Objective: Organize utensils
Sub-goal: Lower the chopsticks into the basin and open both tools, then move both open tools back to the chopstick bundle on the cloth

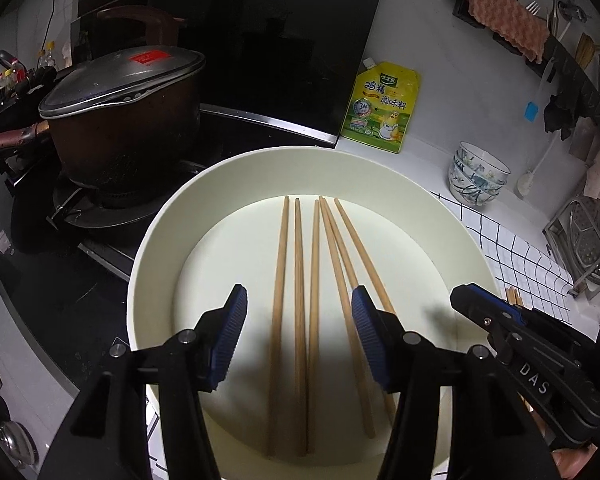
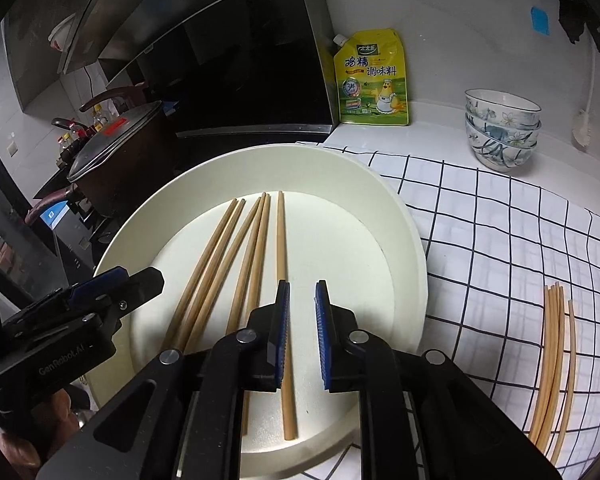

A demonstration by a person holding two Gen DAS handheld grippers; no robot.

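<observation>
chopsticks (image 1: 300,312) near ends hidden (gripper bodies) | right gripper (image 2: 302,332) jaws ajar; empty

The yellow seasoning pouch (image 2: 371,80) standing on the desk reads "鸡精调味料" in large characters, under a small green badge reading "太太乐". The right claw (image 1: 532,376), seen from the left wrist, is stamped "DAS". The left claw (image 2: 60,360), seen from the right wrist, is marked "GenRobot.AI".
</observation>
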